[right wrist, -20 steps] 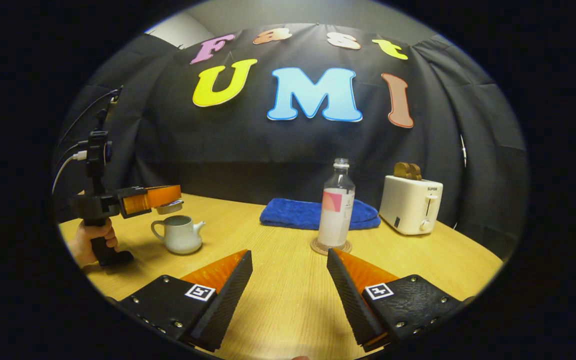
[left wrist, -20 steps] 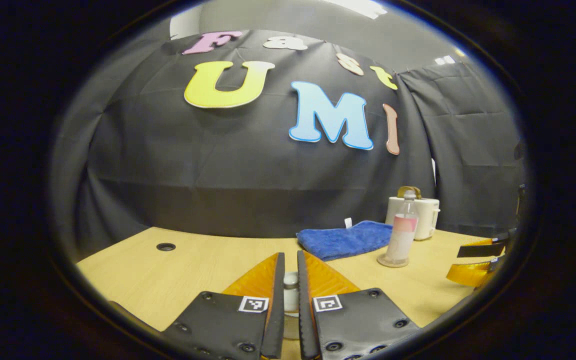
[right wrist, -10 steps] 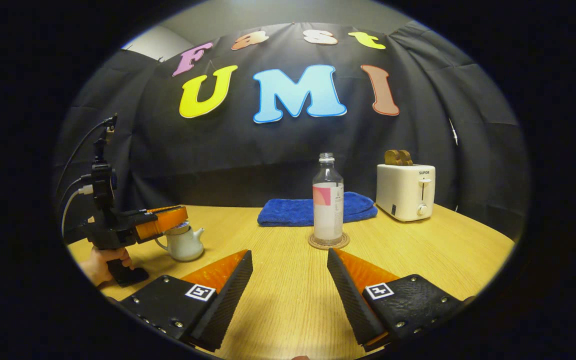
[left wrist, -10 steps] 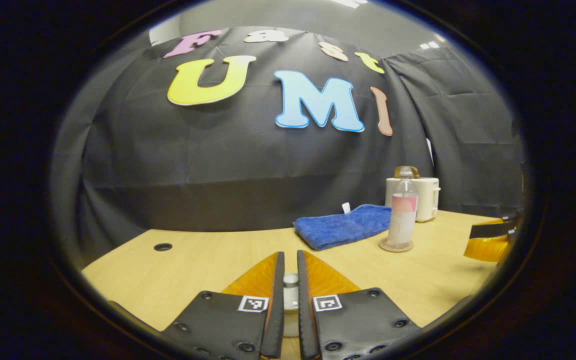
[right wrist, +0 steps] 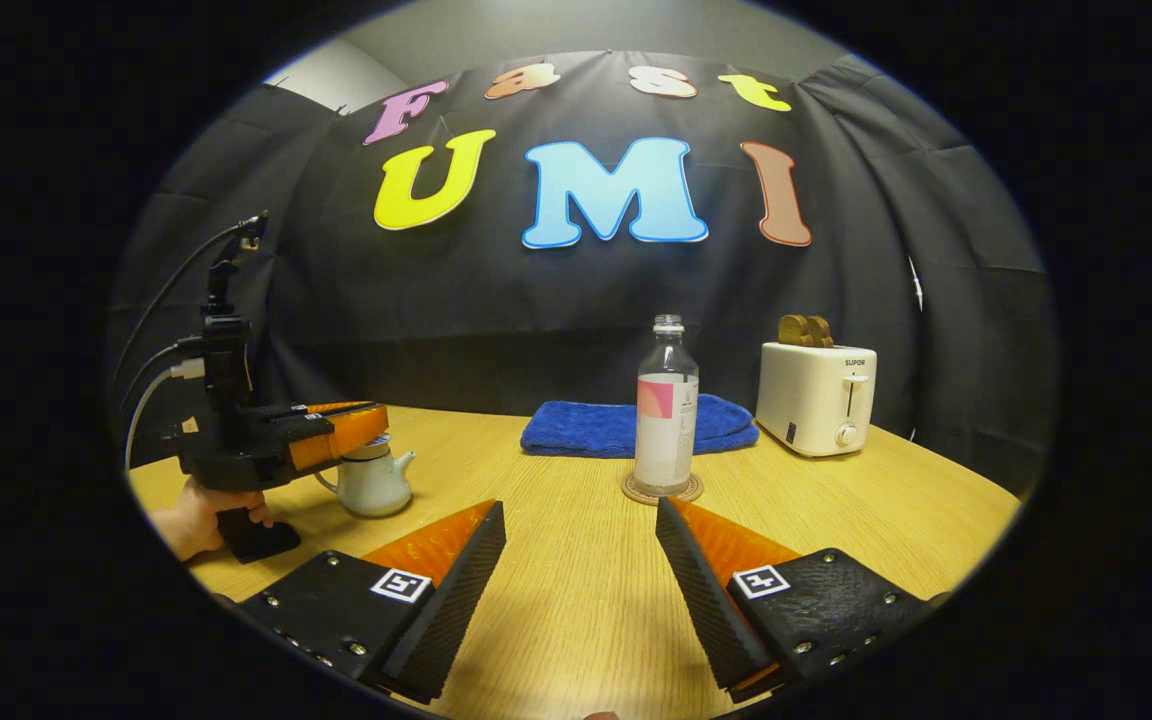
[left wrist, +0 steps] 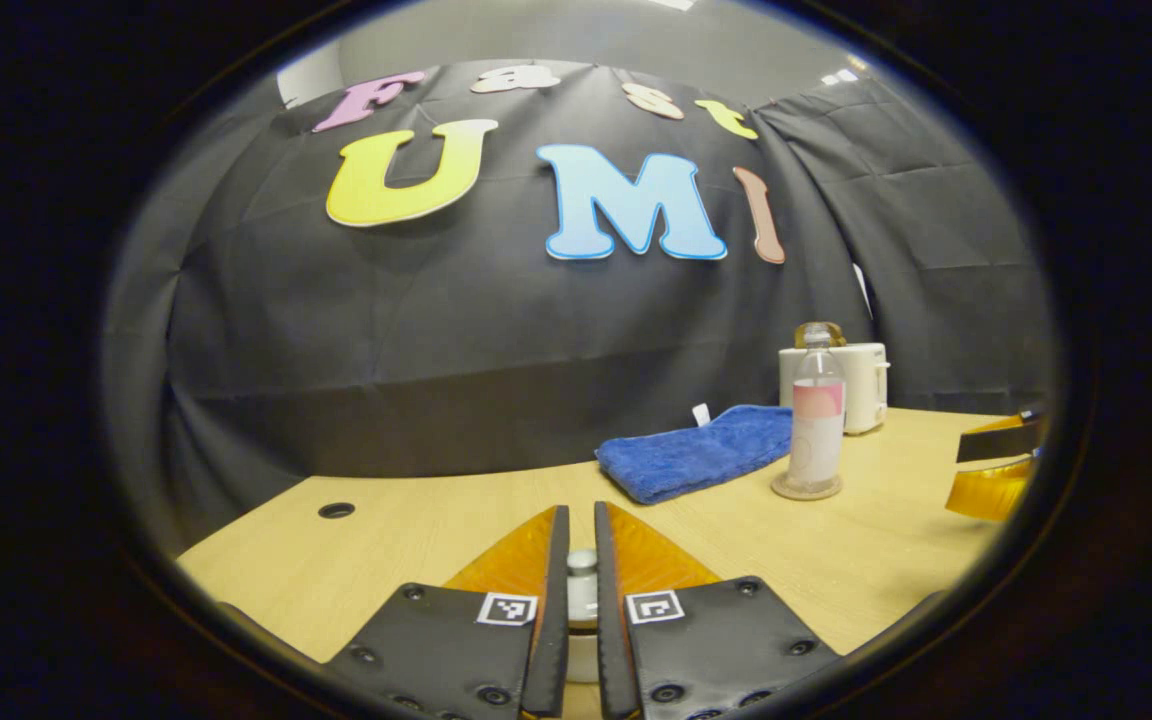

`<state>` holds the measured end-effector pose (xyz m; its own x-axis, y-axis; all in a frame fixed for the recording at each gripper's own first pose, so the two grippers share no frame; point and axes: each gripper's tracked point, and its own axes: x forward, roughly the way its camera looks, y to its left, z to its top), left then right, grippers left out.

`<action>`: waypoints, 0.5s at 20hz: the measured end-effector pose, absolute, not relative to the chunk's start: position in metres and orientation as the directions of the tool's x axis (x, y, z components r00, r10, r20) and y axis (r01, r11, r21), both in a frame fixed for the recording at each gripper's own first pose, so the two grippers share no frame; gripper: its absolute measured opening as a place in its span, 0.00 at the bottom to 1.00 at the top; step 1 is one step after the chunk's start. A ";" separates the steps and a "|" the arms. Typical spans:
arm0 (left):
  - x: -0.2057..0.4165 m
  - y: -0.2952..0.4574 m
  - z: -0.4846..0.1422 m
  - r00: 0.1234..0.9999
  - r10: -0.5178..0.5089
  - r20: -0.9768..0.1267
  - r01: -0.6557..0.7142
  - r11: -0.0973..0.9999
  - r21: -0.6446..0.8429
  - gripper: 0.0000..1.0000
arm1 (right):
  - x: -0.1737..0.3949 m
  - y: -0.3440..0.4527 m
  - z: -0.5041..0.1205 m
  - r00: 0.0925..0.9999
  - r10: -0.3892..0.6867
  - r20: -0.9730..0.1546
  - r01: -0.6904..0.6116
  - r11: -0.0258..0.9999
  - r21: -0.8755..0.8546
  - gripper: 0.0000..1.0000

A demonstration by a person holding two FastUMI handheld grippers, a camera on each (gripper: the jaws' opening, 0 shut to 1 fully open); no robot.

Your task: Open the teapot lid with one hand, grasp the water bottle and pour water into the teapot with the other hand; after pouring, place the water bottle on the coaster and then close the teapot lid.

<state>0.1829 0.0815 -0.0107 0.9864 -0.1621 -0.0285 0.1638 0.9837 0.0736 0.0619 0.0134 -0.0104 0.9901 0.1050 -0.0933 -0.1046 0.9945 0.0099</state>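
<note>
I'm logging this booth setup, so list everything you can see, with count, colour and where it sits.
table: one, light wood, under everything
teapot: one, pale, table's left in the right gripper view
teapot lid: one, pale knob between the left gripper's jaws, over the teapot
water bottle: one, clear with pink label, upright on the coaster
coaster: one, brown, mid-table
towel: one, blue, behind the bottle
toaster: one, cream, toast in its slots, right rear
hand: one, holding the left gripper's handle
left gripper: jaws closed on the lid knob
right gripper: jaws apart, over bare table
</note>
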 end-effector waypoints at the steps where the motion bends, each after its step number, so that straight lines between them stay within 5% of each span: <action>1: 0.183 0.081 -0.011 0.987 -0.158 -0.032 0.160 0.984 0.079 0.19 | 0.062 0.013 -0.011 0.990 0.106 -0.094 -0.105 0.994 0.013 0.94; 10: 0.182 0.081 -0.014 0.990 -0.127 -0.060 0.133 0.985 0.108 0.21 | 0.062 0.014 -0.011 0.989 0.111 -0.093 -0.110 0.994 0.010 0.94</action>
<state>0.1822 0.0815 -0.0142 0.9901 -0.1267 -0.0602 0.1327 0.9852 0.1081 0.0622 0.0140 -0.0107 0.9895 0.1107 -0.0932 -0.1102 0.9939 0.0105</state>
